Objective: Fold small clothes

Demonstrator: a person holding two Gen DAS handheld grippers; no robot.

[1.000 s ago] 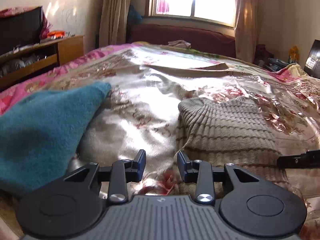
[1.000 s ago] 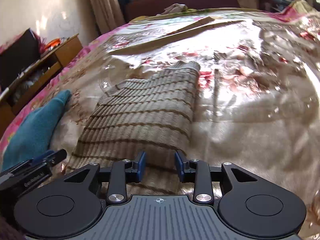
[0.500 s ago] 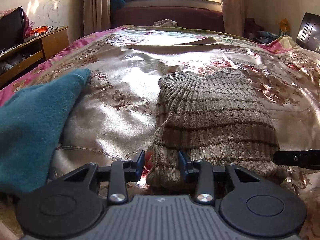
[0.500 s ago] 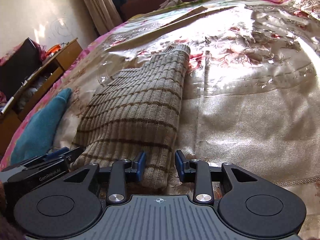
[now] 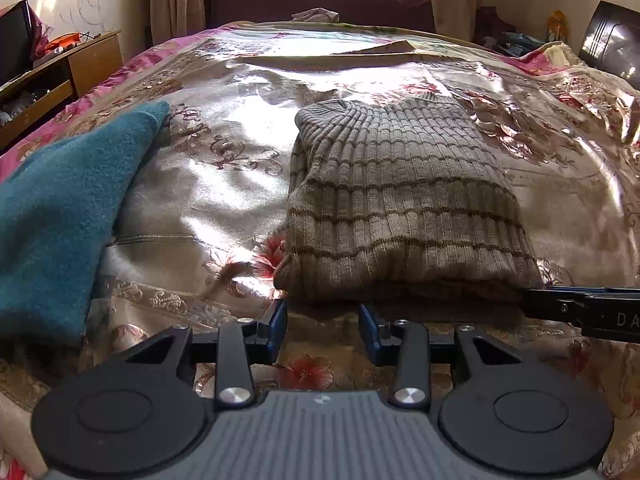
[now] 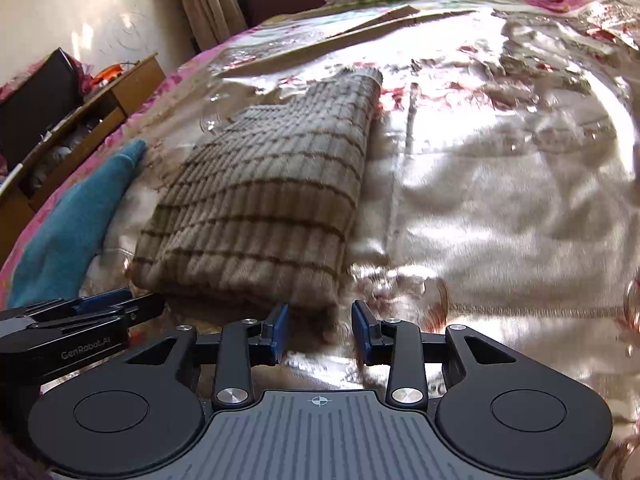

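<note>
One folded sweater lies on the bedspread.

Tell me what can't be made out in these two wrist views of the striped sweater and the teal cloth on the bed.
- Striped sweater: its near bottom edge sits in shadow in the left wrist view; motion blur smears it in the right wrist view.
- Teal cloth: cut off by the left edge, so its full shape is unknown.
- Right gripper: only its tip enters the left wrist view.
- Window: cropped by the top edge.

folded striped sweater on bed
</note>
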